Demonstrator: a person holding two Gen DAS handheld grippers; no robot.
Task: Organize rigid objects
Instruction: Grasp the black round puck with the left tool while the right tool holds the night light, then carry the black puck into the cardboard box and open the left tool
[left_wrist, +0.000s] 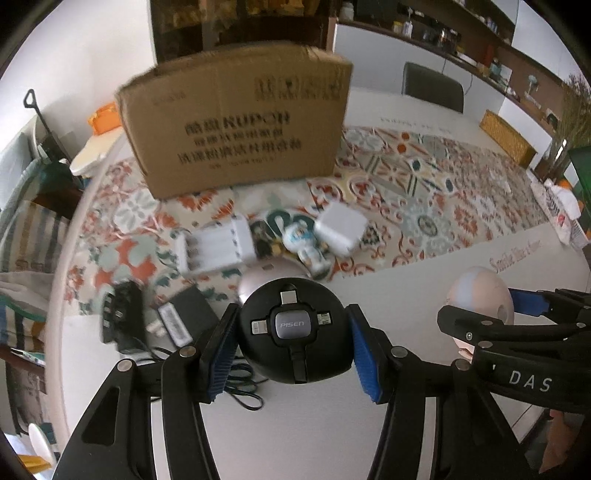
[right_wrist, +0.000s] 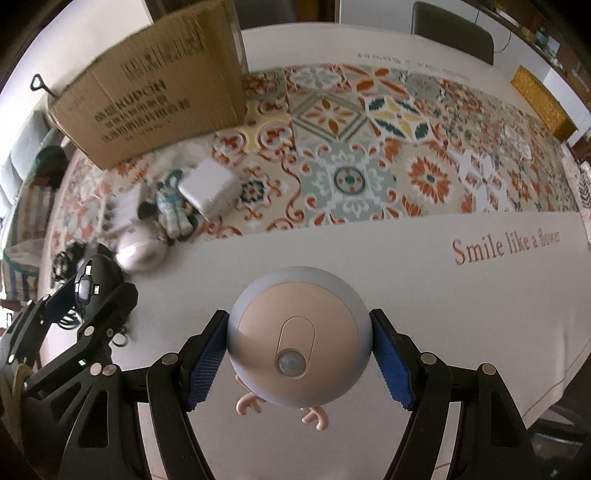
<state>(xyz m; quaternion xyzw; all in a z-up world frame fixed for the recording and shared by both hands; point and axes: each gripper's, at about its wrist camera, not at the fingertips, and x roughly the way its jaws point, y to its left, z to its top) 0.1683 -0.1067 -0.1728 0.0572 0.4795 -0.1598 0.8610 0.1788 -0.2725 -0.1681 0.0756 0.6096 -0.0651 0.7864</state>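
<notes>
The left gripper (left_wrist: 293, 334) has its jaws closed on a black round cable hub (left_wrist: 293, 332), the blue pads pressing its two sides, face plate with the fold-out plugs turned up toward the camera. The right gripper (right_wrist: 299, 354) likewise has its jaws clamped across a round pink-and-grey sensor light (right_wrist: 297, 338), with small pink prongs hanging from its near side. Both things look to be clear of the worktop (right_wrist: 424, 280), though the fisheye makes that hard to judge.

The cardboard box (left_wrist: 236, 122) stands toward the far left corner of the worktop, on the patterned cloth, straight ahead of the left jaws and ahead and to the left of the right ones. If the box is where things go, the left hand is the nearer. Between jaws and box lie a white battery charger (left_wrist: 216, 249), a small figurine (left_wrist: 304, 245) and a white adapter (left_wrist: 341, 229), so the carry would have to pass above them.
</notes>
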